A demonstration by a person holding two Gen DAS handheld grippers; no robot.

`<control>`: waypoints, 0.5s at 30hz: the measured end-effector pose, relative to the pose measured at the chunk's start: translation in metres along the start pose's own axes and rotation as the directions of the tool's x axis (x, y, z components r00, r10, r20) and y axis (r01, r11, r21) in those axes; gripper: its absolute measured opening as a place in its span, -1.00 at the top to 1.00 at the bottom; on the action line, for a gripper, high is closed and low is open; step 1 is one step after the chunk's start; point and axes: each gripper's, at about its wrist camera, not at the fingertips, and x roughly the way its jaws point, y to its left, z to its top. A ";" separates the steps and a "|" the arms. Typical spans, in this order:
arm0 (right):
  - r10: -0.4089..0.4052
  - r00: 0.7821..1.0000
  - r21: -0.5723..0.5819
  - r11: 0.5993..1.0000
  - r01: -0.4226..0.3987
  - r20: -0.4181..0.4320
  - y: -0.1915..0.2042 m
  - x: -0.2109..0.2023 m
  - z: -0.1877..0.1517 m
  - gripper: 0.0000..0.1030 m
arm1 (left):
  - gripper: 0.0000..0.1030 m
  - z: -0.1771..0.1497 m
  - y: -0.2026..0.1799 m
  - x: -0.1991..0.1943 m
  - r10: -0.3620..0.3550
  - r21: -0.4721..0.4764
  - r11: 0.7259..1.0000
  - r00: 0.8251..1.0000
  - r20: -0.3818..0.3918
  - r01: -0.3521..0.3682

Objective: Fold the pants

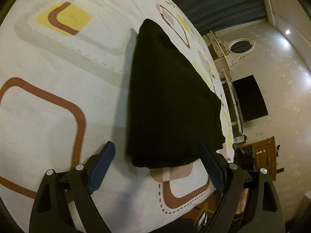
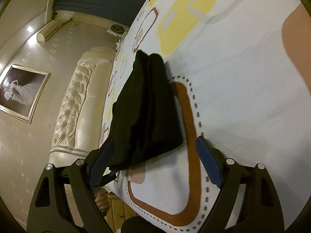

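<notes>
The black pants [image 1: 171,97] lie folded into a thick, narrow bundle on the patterned white bedsheet [image 1: 58,68], close to the bed's edge. My left gripper [image 1: 156,145] stands open just over the bundle's near end, and its blue pads touch no cloth. From the other side, the same pants [image 2: 147,106] show stacked layers. My right gripper [image 2: 155,139] is open around their near end. Its left fingertip [image 2: 108,147] sits right beside the cloth edge, and the right one [image 2: 202,145] is well apart, over the sheet [image 2: 233,77].
The bed edge falls away beside the pants in both views. A black screen [image 1: 248,99] and a wooden cabinet [image 1: 266,155] stand beyond it. A padded cream headboard [image 2: 73,106] and a framed picture [image 2: 21,93] are on the wall side. A person's hand [image 2: 102,200] shows below.
</notes>
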 end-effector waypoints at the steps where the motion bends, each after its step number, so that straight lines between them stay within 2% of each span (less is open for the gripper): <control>1: -0.002 1.000 0.000 1.000 0.002 -0.002 0.001 0.004 0.000 -0.66 | -0.67 0.001 0.000 0.002 -0.006 -0.009 1.000 1.000 -0.004 0.006; 13: -0.028 1.000 -0.003 1.000 0.028 -0.008 0.015 0.036 0.003 -0.75 | -0.65 0.005 0.004 0.011 -0.017 -0.076 0.997 1.000 0.015 0.018; 14: -0.033 0.999 -0.010 0.999 0.033 -0.011 0.016 0.038 0.003 -0.68 | -0.61 0.004 0.002 0.012 -0.008 -0.069 0.998 1.000 0.016 0.010; 15: -0.050 0.999 -0.029 0.998 0.050 -0.018 0.019 0.041 0.003 -0.53 | -0.24 0.003 -0.001 0.014 0.015 -0.049 0.999 1.000 0.014 -0.015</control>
